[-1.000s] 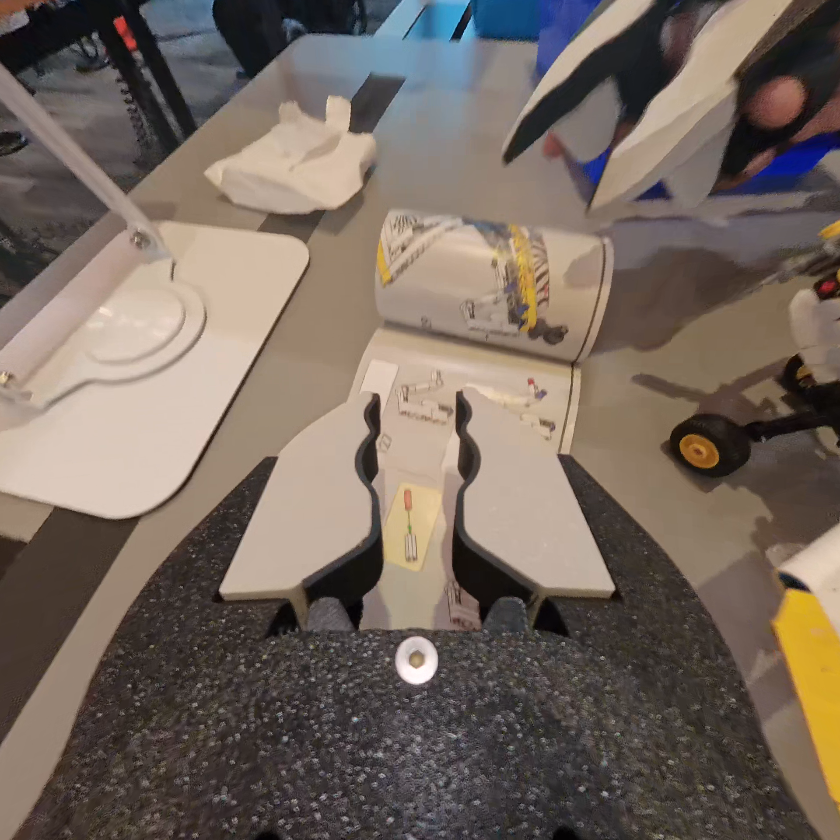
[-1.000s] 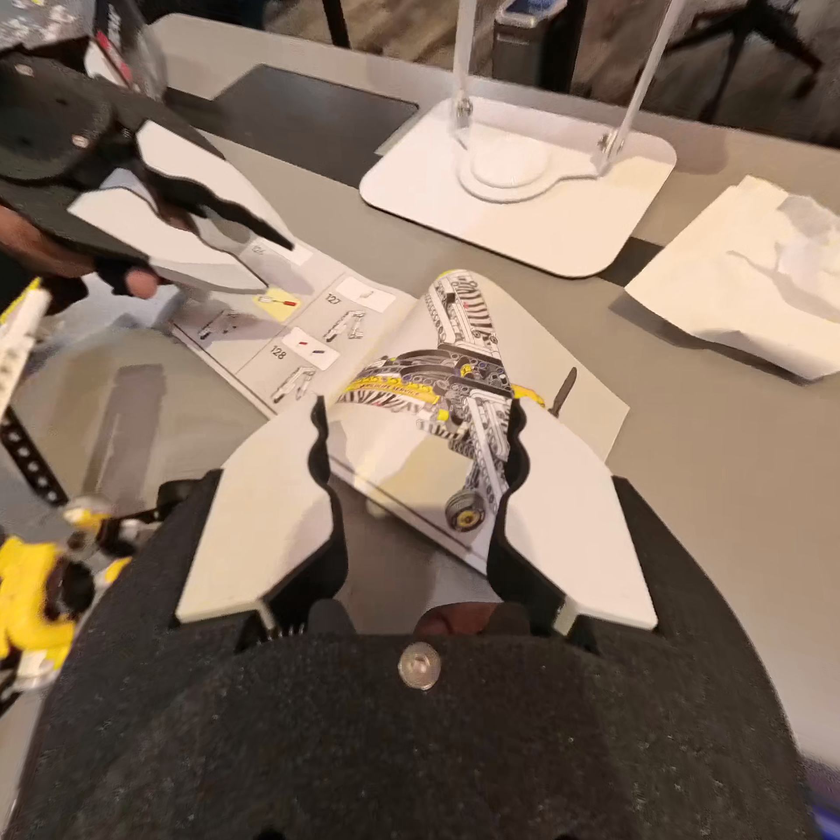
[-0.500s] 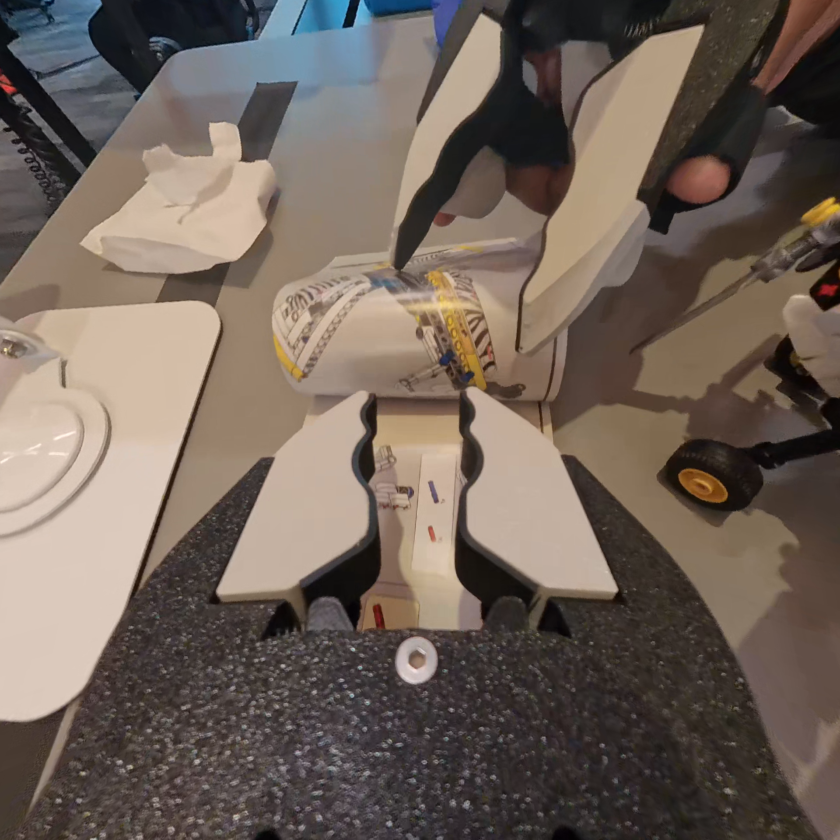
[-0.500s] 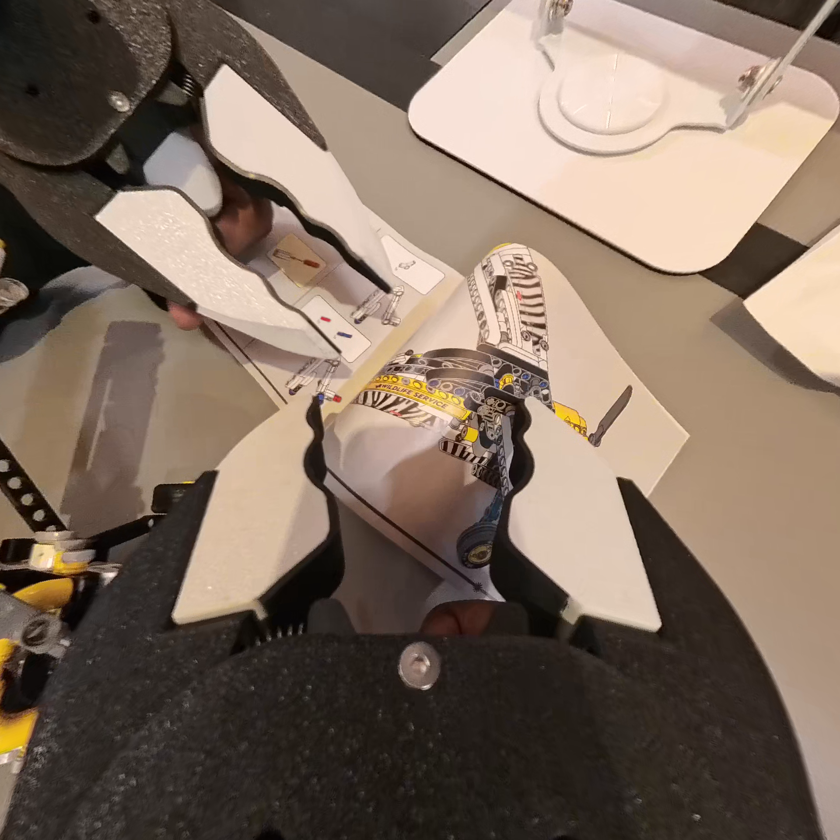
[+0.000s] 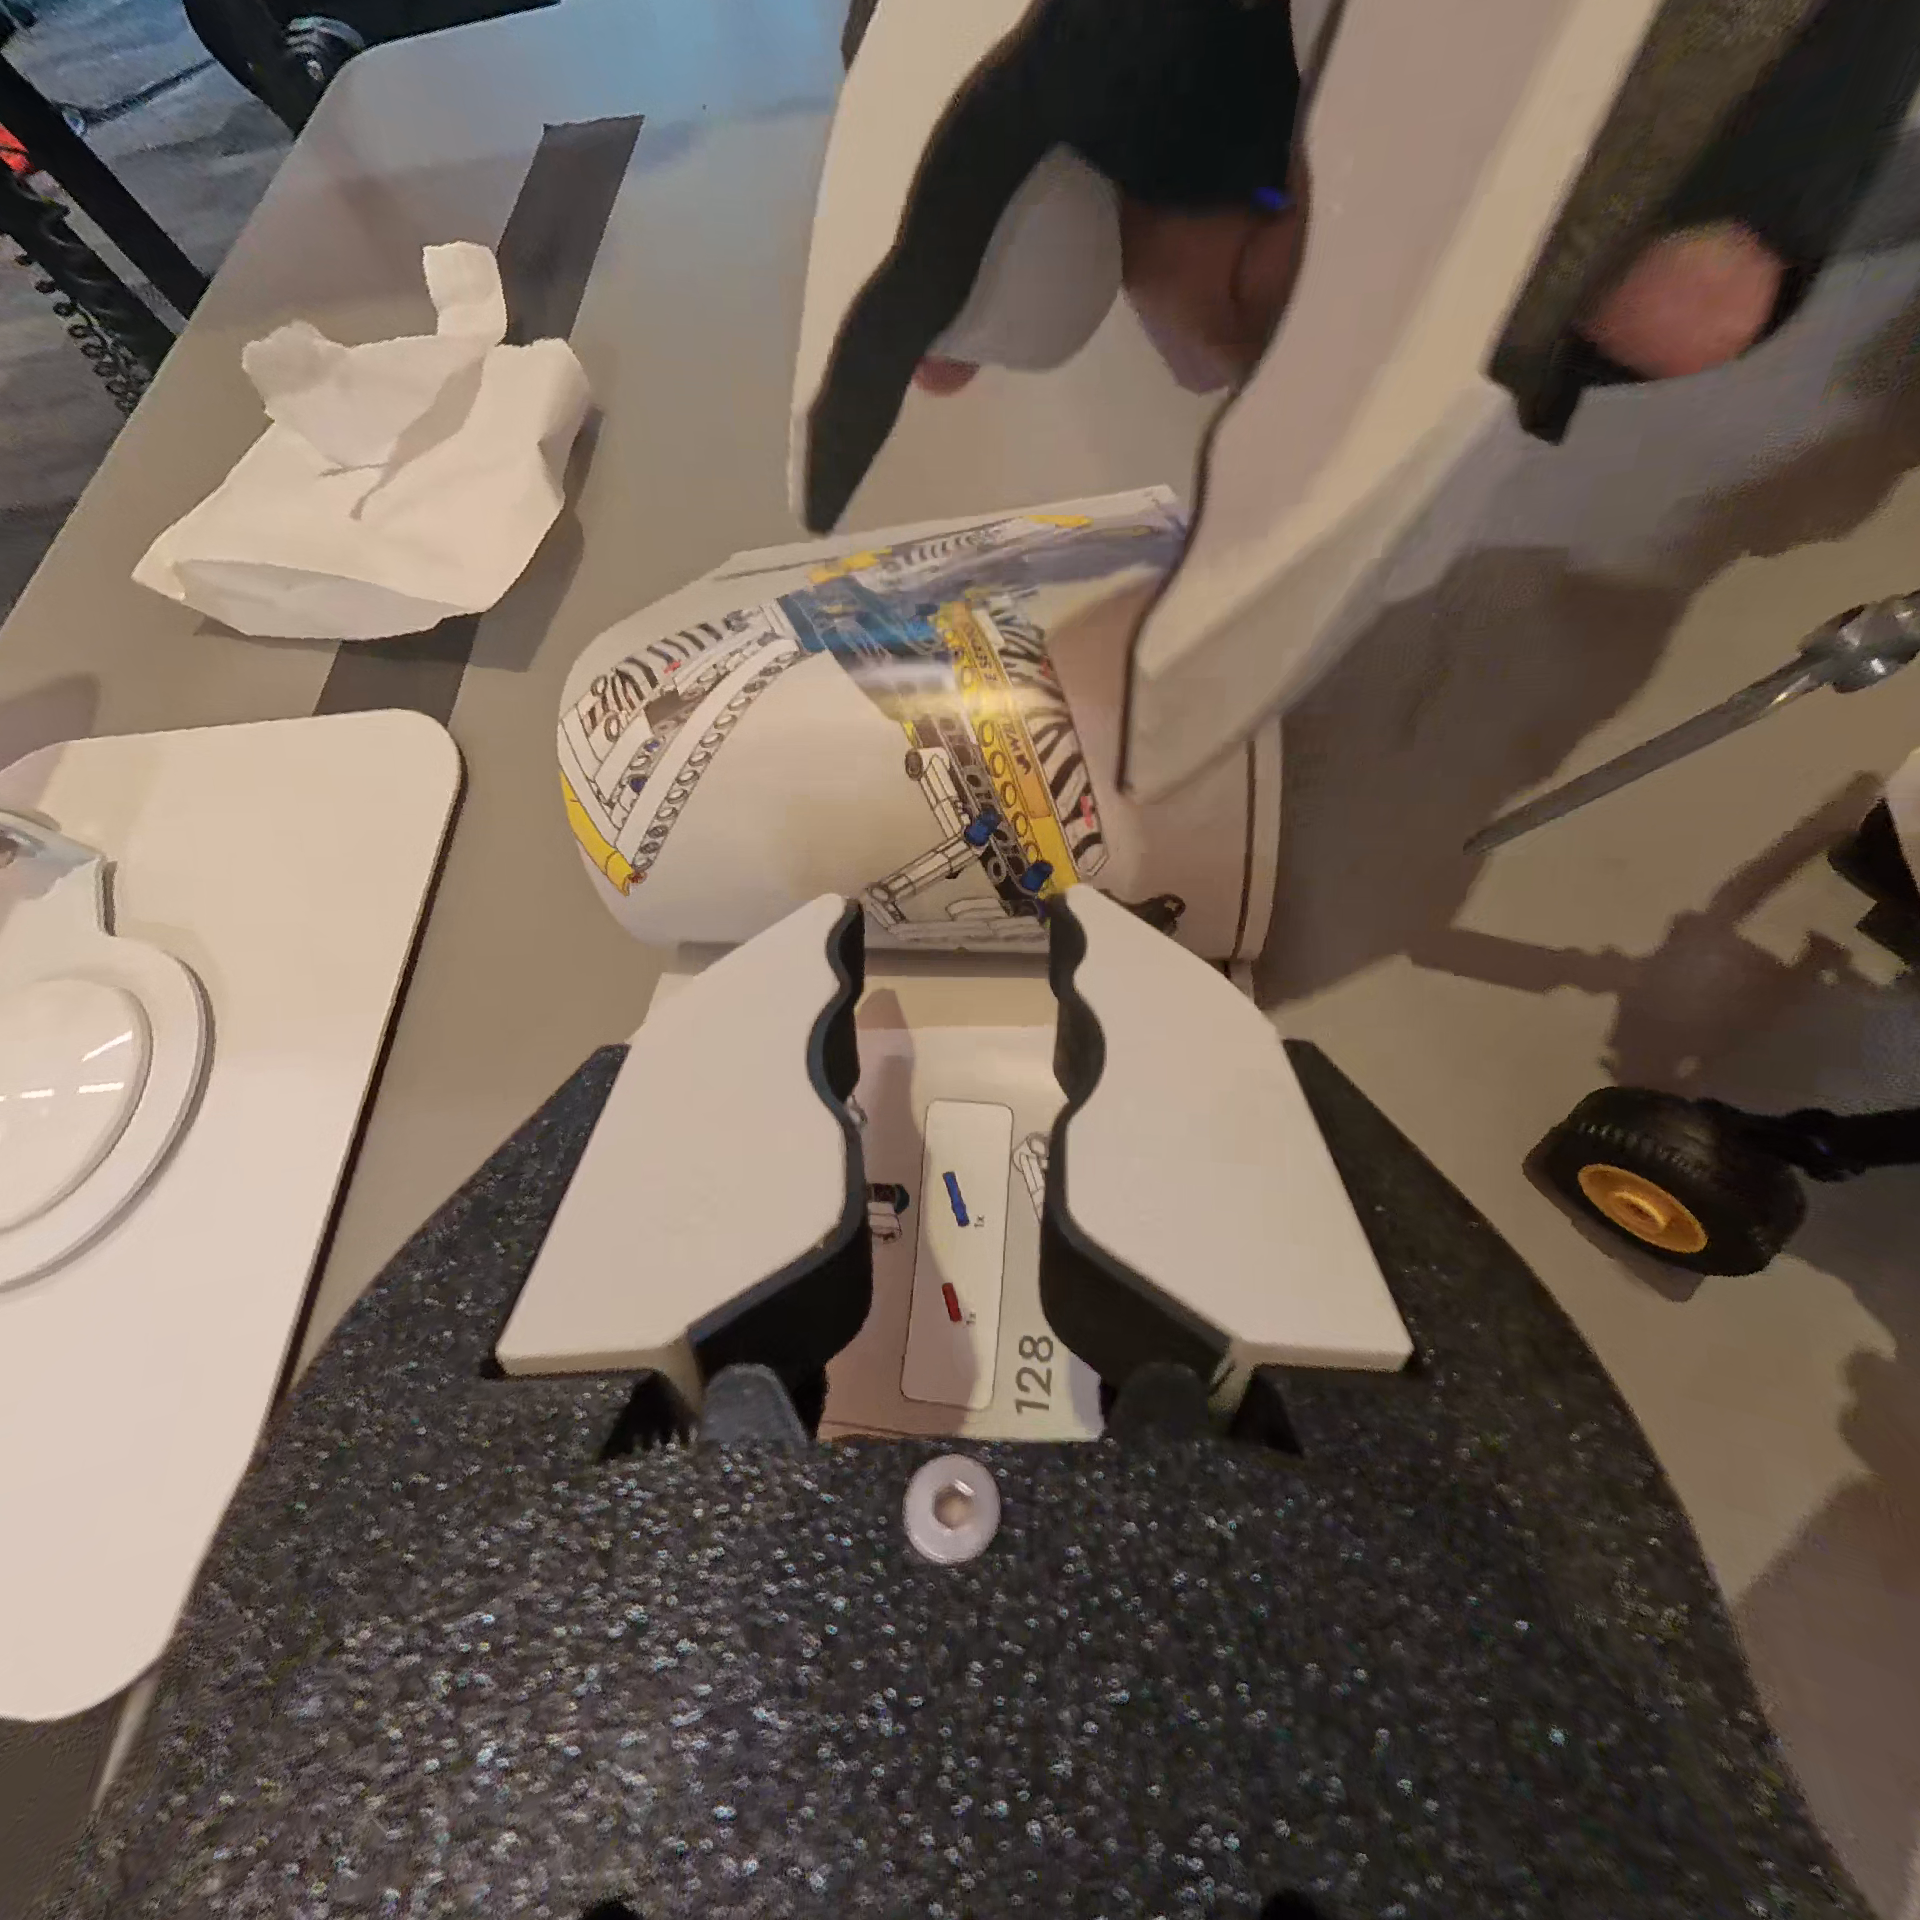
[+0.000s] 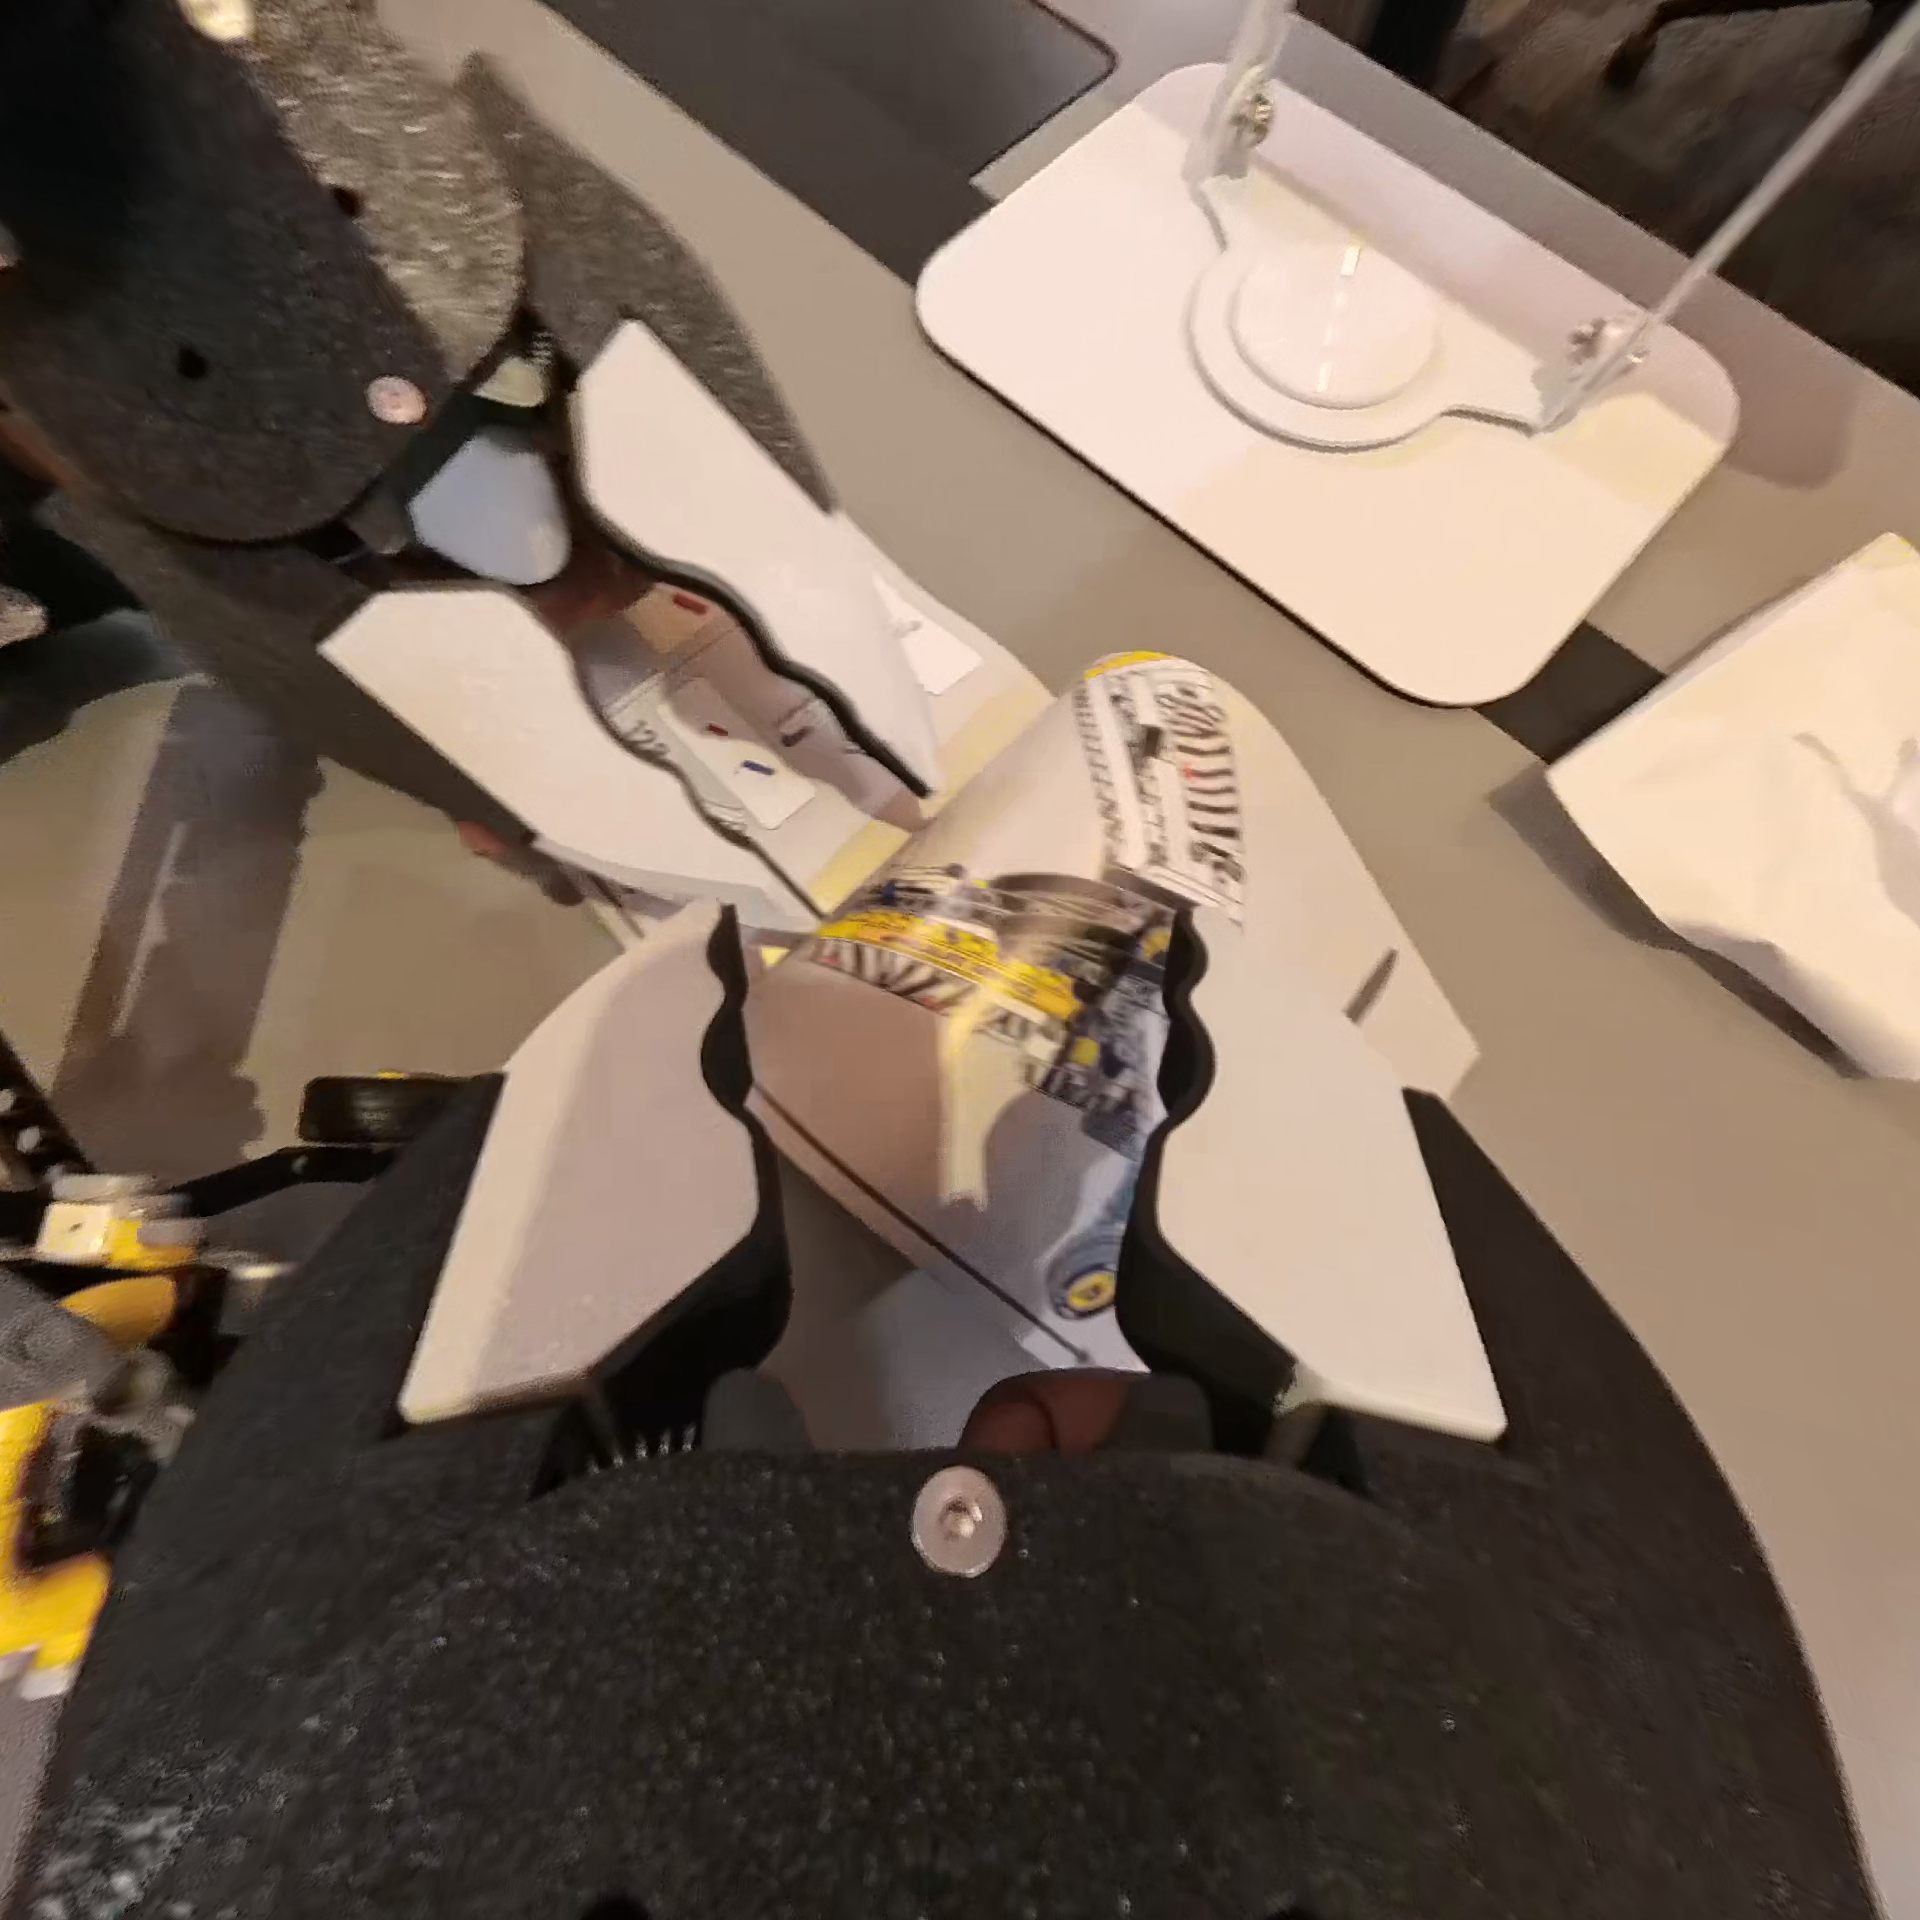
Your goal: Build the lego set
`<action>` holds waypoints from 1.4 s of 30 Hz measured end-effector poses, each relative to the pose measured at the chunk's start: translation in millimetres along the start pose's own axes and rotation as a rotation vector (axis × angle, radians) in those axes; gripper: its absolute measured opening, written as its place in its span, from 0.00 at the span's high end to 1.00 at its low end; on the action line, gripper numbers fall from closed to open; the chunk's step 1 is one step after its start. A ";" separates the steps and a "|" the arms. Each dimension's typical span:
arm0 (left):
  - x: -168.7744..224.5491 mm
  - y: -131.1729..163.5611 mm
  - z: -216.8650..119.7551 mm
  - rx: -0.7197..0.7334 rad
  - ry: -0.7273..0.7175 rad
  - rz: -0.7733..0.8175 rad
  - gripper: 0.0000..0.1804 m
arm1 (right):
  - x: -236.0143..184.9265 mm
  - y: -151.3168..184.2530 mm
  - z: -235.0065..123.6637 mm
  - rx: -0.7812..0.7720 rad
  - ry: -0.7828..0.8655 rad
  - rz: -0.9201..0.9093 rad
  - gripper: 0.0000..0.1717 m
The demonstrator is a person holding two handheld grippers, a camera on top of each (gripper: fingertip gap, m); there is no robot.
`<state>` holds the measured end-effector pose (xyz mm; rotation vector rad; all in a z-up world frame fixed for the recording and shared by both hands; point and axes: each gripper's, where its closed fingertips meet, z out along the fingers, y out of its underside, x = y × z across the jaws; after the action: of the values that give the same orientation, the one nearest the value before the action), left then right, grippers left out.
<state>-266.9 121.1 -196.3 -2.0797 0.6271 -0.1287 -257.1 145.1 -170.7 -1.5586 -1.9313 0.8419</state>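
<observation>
Grey tabletop (image 5: 727, 312) is carrying an open printed instruction booklet (image 5: 831, 790), its page curling up. Both grippers are gaping, holding nothing: the left gripper (image 5: 956, 914) over the flat page, the right gripper (image 6: 956, 935) straddling the curl, likely creasing or tearing it if it clamps.
</observation>
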 end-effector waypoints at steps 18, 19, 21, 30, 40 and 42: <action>1.5 -1.2 3.3 0.017 -0.012 -0.030 0.80 | -26.0 -1.8 5.3 0.016 -0.058 -0.085 0.51; 1.4 -1.2 3.2 0.018 -0.013 -0.030 0.80 | -27.8 -2.7 4.9 0.019 -0.059 -0.099 0.51; 1.0 -1.2 3.0 0.021 -0.014 -0.032 0.80 | -30.6 -4.1 4.2 0.026 -0.061 -0.126 0.51; 0.7 0.3 3.3 0.021 -0.013 -0.035 0.80 | -43.3 -13.2 1.8 0.046 -0.139 -0.174 0.55; -0.3 20.3 -16.6 -0.019 -0.040 -0.080 0.79 | -55.0 -35.3 7.5 0.036 -0.243 -0.118 0.57; 3.2 24.1 -23.6 -0.031 -0.046 -0.091 0.79 | -56.0 -35.2 11.9 0.016 -0.238 -0.110 0.58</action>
<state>-281.1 91.0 -203.0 -2.1359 0.5104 -0.1233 -277.3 83.4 -153.3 -1.3806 -2.1486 1.0312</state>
